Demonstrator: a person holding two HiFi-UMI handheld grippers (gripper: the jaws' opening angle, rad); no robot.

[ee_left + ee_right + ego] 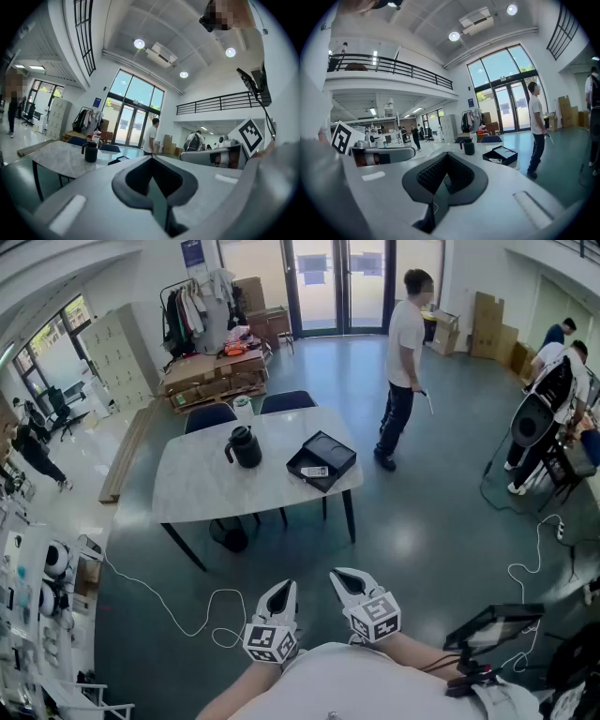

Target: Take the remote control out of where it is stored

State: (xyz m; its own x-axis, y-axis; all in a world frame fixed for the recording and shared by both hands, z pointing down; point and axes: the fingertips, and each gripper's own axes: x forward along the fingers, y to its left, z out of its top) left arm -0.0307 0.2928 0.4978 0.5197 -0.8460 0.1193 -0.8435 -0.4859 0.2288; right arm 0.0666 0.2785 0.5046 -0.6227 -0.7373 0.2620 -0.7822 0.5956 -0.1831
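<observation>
A black open box (322, 461) lies on the white marble table (197, 488), with a small pale remote control (315, 471) inside it. In the right gripper view the box (500, 155) sits far off, with the remote (496, 160) in it. My left gripper (280, 597) and right gripper (352, 586) are held close to my body, well short of the table, both shut with nothing between the jaws. In the left gripper view, the box (120, 160) is just visible past the shut left gripper (151, 183). The right gripper (440, 180) is also seen shut.
A black jug (245, 446) stands on the table left of the box. Two dark blue chairs (286, 401) sit behind the table. A person in a white shirt (403, 367) stands to the right. A white cable (169, 607) runs across the floor between me and the table.
</observation>
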